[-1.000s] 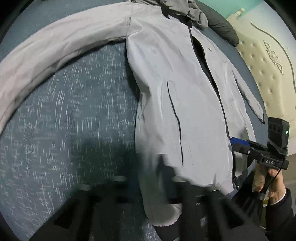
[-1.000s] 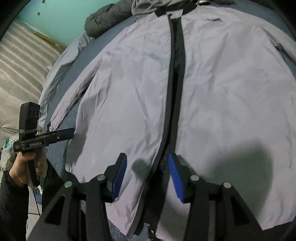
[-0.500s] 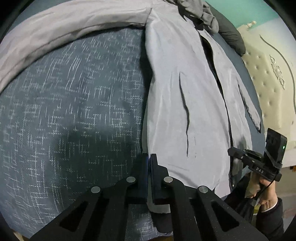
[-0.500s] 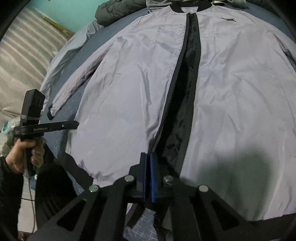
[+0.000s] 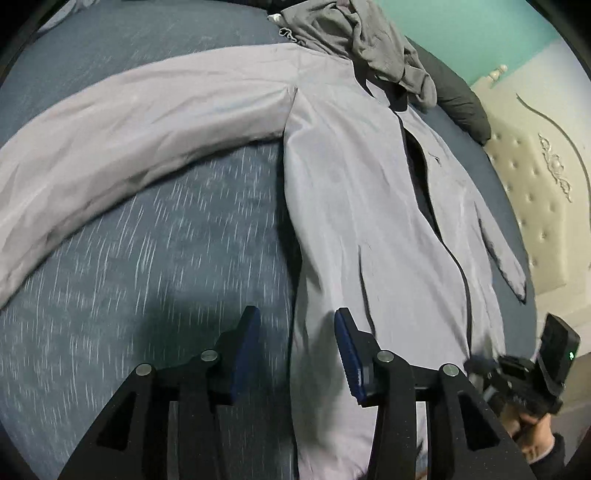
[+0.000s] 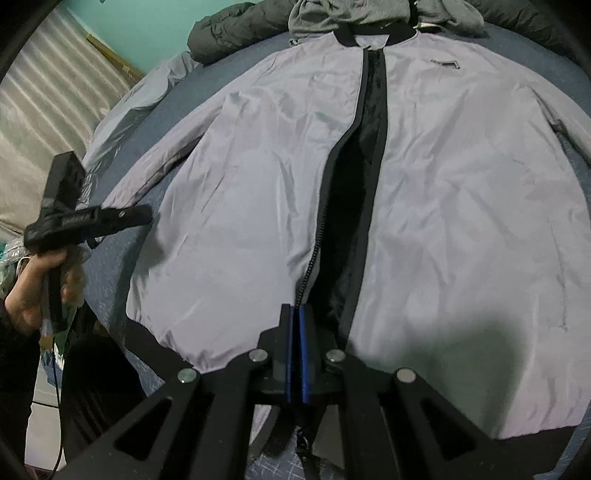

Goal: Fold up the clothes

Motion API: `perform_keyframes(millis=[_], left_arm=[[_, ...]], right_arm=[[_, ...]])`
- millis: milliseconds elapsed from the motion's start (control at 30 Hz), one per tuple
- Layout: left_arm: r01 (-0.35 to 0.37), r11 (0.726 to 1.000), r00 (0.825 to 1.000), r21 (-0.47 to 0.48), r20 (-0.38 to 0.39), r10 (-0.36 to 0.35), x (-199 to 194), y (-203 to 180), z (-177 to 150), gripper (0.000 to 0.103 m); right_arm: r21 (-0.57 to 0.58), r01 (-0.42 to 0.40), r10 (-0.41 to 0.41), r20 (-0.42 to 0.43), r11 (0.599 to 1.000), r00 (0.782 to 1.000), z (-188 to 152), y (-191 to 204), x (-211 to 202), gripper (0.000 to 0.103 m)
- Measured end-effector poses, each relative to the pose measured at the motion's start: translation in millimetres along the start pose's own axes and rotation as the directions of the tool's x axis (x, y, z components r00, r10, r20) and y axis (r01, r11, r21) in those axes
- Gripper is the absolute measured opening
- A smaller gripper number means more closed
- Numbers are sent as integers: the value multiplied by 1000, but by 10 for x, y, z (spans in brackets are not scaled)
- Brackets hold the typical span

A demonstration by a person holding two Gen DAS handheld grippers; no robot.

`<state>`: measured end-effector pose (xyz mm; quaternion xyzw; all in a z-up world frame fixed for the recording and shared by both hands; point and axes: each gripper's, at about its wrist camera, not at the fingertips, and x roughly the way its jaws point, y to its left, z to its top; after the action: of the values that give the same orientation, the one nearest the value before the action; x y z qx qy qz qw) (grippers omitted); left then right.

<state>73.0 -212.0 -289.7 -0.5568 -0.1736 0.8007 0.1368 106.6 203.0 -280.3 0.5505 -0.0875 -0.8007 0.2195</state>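
Nearest the right gripper (image 6: 295, 308), the fingers were pressed together at the bottom of the jacket (image 6: 461, 206), right at the foot of the zipper (image 6: 314, 254); whether any cloth was actually pinched between the pads could not be told, since the hem dipped out of sight under them. Just ahead, the front gaped open along a dark strip of lining (image 6: 351, 206), widest near the hem and narrowing toward the collar (image 6: 373, 35). On the other side, the left gripper (image 5: 295, 347) hung with its fingers apart above the jacket's side edge, one finger over the blue bedspread (image 5: 166, 277) and the other over grey cloth, gripping nothing. Beyond it one sleeve (image 5: 129, 122) swept out in a long curve across the bed, well clear of the body. Farthest off, a heap of other grey and dark clothes (image 5: 373, 44) lay against the collar end. To do this step well, I judged the front panels should be drawn together first so the lining was covered, with the hem held taut and low to keep the slippery shell from sliding. The left fingers would want a deep bite on the side seam before lifting, and the sleeve should be laid over the body before any lengthwise fold.
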Motion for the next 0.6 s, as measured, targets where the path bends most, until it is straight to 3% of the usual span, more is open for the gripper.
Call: perform_keyframes(millis=[133, 233, 367, 500, 600], left_arm=[[-7, 1000, 1000, -17, 0, 7, 83, 43, 78, 42], [-38, 999, 999, -32, -10, 38, 166, 34, 77, 0], [-93, 994, 996, -65, -8, 93, 116, 234, 19, 0], [1, 994, 1000, -105, 15, 0, -47, 304, -49, 2], [26, 999, 999, -40, -19, -27, -116, 159, -138, 33]], right_arm=[[4, 26, -26, -30, 1000, 999, -15, 2, 104, 3], [10, 24, -24, -34, 1000, 999, -20, 0, 133, 3], [3, 23, -23, -39, 1000, 999, -23, 4, 135, 3], [3, 13, -13, -40, 1000, 999, -23, -3, 141, 3], [10, 1, 0, -36, 1000, 999, -12, -8, 139, 3]])
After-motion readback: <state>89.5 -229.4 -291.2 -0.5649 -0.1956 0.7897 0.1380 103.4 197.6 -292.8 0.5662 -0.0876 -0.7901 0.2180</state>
